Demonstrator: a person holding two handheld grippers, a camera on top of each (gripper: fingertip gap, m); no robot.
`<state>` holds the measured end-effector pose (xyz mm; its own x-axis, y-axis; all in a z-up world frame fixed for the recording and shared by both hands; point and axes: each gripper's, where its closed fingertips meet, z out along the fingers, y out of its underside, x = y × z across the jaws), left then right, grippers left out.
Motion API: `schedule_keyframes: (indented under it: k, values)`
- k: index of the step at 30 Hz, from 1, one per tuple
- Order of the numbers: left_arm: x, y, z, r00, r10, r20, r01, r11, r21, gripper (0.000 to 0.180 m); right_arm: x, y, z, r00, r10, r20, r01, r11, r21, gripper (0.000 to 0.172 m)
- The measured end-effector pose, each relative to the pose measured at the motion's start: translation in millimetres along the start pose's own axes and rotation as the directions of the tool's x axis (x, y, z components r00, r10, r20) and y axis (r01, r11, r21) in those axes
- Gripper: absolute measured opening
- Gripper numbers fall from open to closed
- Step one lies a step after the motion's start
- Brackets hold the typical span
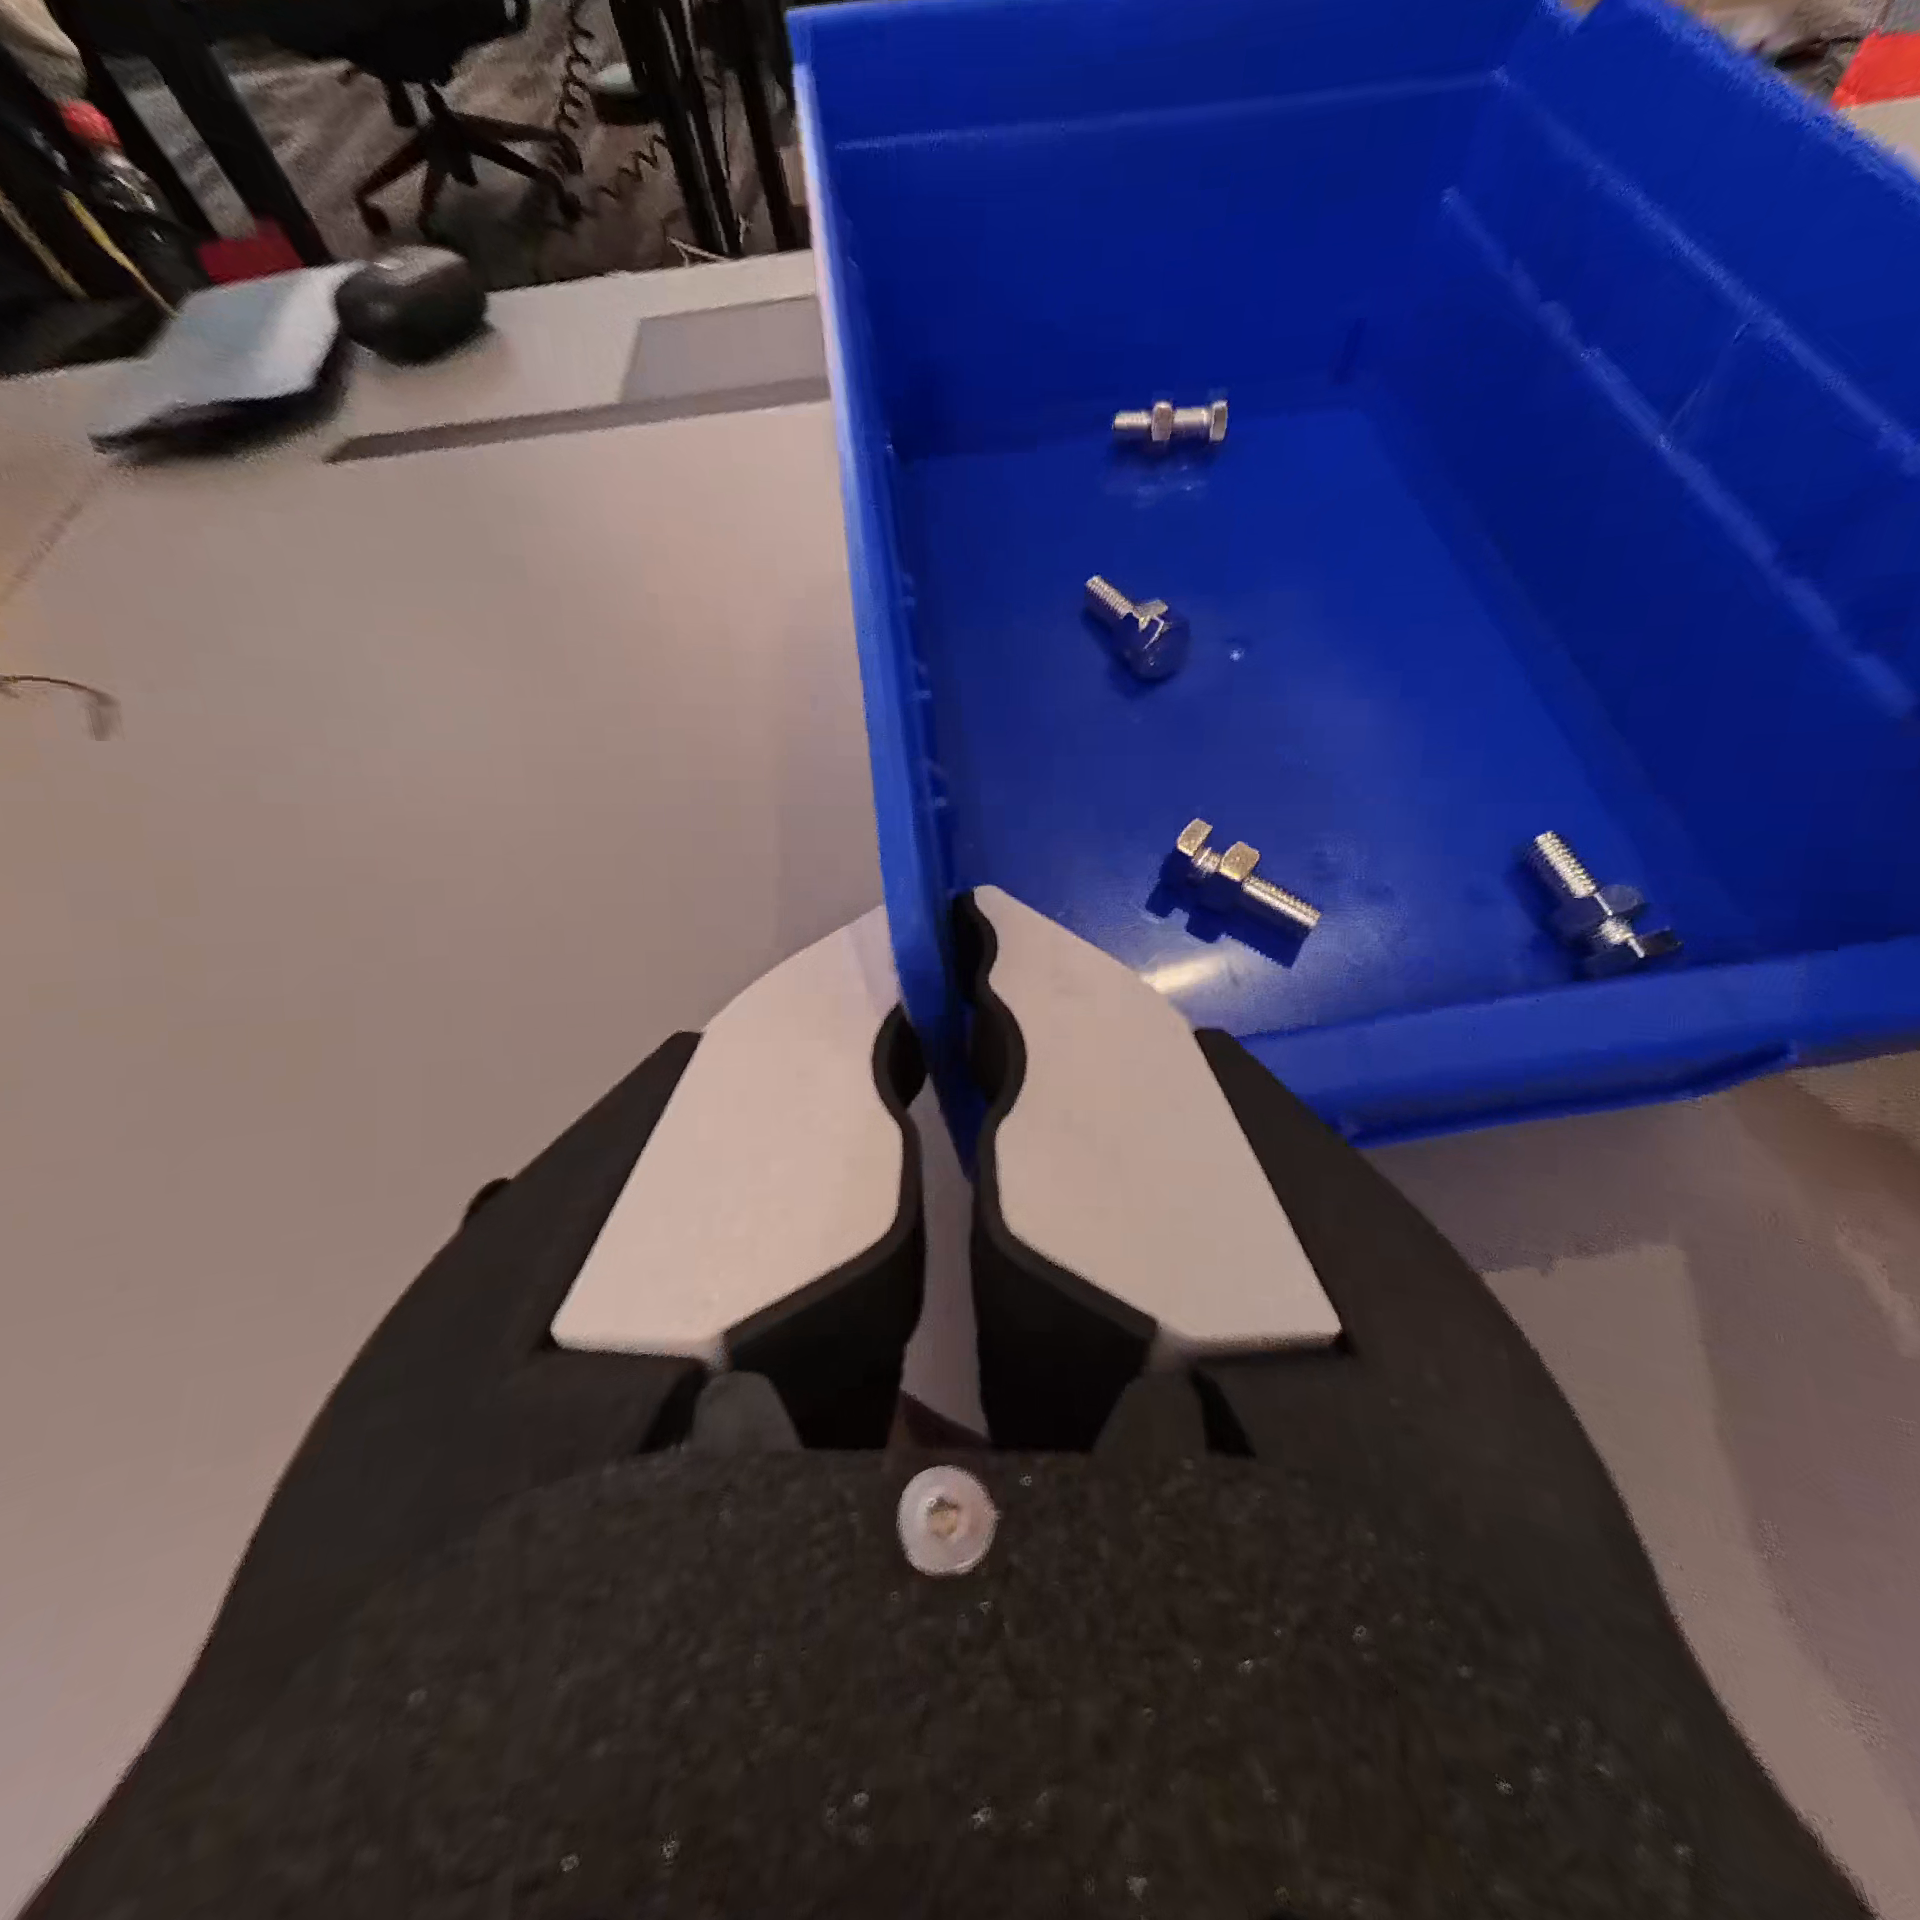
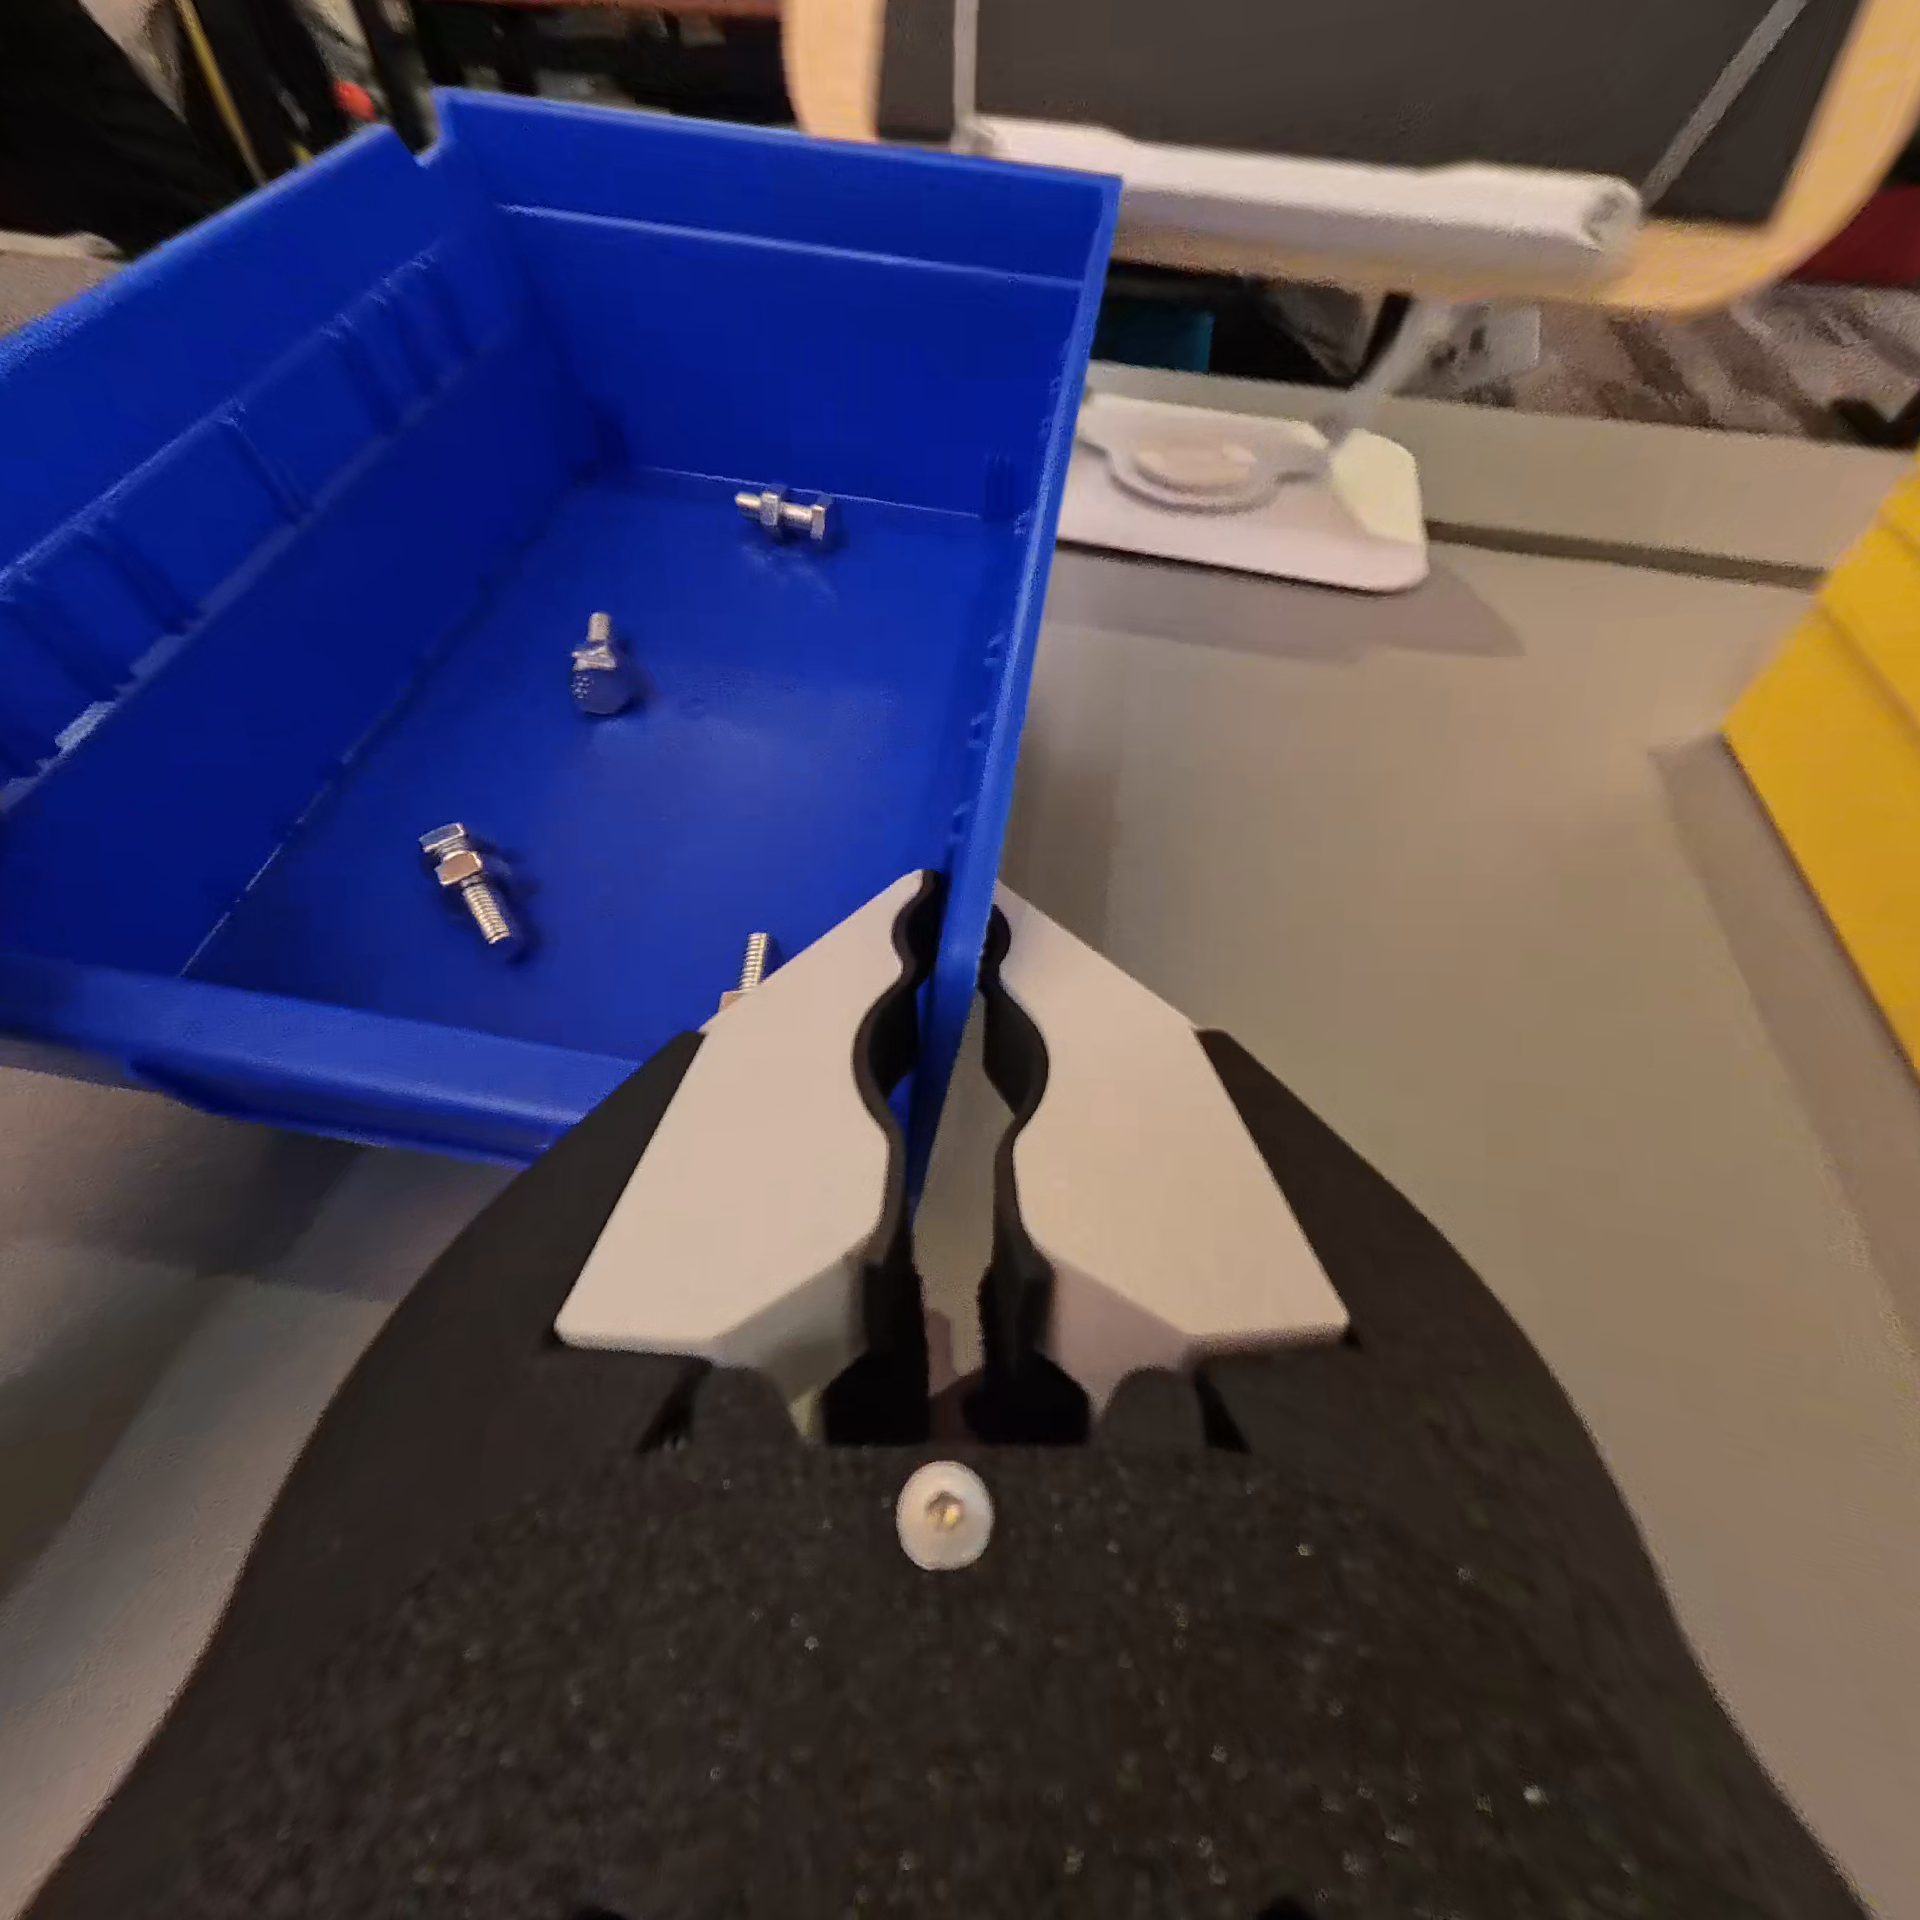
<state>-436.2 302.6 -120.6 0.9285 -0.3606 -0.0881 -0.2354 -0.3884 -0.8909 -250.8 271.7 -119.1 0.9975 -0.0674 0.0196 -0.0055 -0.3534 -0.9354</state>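
Observation:
A blue plastic bin point(image 1: 1299, 260) holds several silver bolts with nuts point(image 1: 1236, 894) on its floor. My left gripper point(image 1: 940, 997) is shut on the bin's left side wall point(image 1: 894, 675) near the front corner, one finger inside and one outside. My right gripper point(image 2: 954, 966) is shut on the same bin's point(image 2: 727, 312) right side wall point(image 2: 1029, 623) near its front corner. The bin's underside stands clear of the table in both views. Bolts with nuts point(image 2: 468, 883) lie loose inside, and one bolt point(image 2: 750, 971) is partly hidden behind my right gripper's left finger.
A grey table point(image 1: 416, 779) lies under the bin. A dark pouch point(image 1: 416, 301) and a blue-grey cloth point(image 1: 229, 353) lie at the far left. A white stand base point(image 2: 1247, 499) sits behind the bin at right, and a yellow bin point(image 2: 1849, 748) stands at the right edge. The left gripper's tips are roughly 20 cm from the right gripper's.

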Motion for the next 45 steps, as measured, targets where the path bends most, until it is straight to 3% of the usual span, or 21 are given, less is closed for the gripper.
schedule_keyframes:
  k: [8,12,17,19,20,22,26,29,33,35,40,45]
  values:
    - [-128,26,-9,0.999,-0.018,0.028,0.019,0.999,-0.043,0.001,-129,0,28,0.995,-0.064,0.078,0.067,0.997,-0.045,0.005]
    - [-156,36,2,0.998,-0.062,0.01,0.063,0.996,-0.067,0.002,-153,-1,40,0.996,-0.032,0.088,0.036,0.998,-0.046,0.007]
    - [-164,32,9,0.973,-0.229,-0.004,0.229,0.973,-0.02,0.008,-165,-2,44,0.984,-0.024,0.176,0.034,0.998,-0.051,0.017]
    - [-159,22,5,0.96,-0.276,-0.043,0.277,0.961,0.018,0.024,-166,7,34,0.968,-0.073,0.24,0.098,0.991,-0.095,0.042]
    - [-159,17,1,0.953,-0.3,-0.047,0.301,0.953,0.035,0.028,-161,10,25,0.967,-0.064,0.245,0.097,0.987,-0.125,0.046]
    - [-167,5,-12,0.933,-0.359,-0.027,0.36,0.928,0.093,0.039,-167,13,-4,0.925,0.045,0.377,0.029,0.982,-0.188,0.046]
    - [-183,-10,-39,0.866,-0.5,-0.023,0.49,0.839,0.238,0.039,-161,9,-66,0.783,0.144,0.605,0.008,0.97,-0.242,0.047]
    - [-177,-3,-44,0.828,-0.561,-0.016,0.548,0.802,0.237,0.039,-134,12,-97,0.696,0.148,0.703,0.038,0.97,-0.242,0.047]
    - [-142,-9,-46,0.844,-0.535,-0.025,0.525,0.817,0.237,0.036,-67,20,-112,0.666,0.103,0.739,0.079,0.975,-0.207,0.049]
    - [-116,-21,-47,0.873,-0.485,-0.048,0.481,0.84,0.252,0.032,-18,23,-107,0.72,0.054,0.692,0.091,0.981,-0.171,0.049]
    - [-42,-44,-48,0.938,-0.315,-0.142,0.343,0.902,0.264,0.03,134,7,-96,0.928,-0.059,0.368,0.062,0.998,0.004,0.05]
    - [-5,-24,-51,0.966,-0.219,-0.14,0.248,0.936,0.249,0.029,266,-6,-104,0.986,0.136,0.098,-0.146,0.984,0.104,0.05]
